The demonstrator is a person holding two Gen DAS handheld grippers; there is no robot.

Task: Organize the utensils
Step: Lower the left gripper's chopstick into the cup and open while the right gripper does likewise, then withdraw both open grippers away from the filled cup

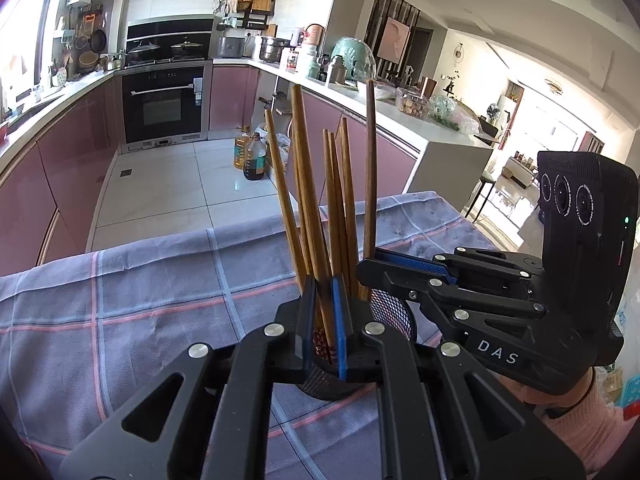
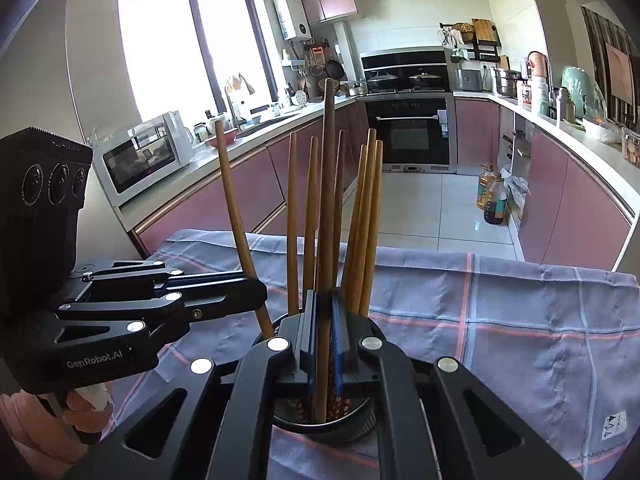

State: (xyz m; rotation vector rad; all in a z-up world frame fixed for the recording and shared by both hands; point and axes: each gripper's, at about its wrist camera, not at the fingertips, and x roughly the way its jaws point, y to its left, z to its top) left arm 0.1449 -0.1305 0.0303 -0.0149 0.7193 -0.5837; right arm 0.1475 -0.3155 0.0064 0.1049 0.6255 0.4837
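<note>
In the mesh holder (image 1: 394,312), each gripper, left (image 1: 323,312) and right (image 2: 325,332), clamps 1 chopstick (image 2: 329,200).

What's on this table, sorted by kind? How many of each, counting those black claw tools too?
Wooden chopsticks: 8
Black mesh holder: 1
Checked cloth: 1
Grippers, the left gripper and the right gripper: 2
Total: 12
</note>
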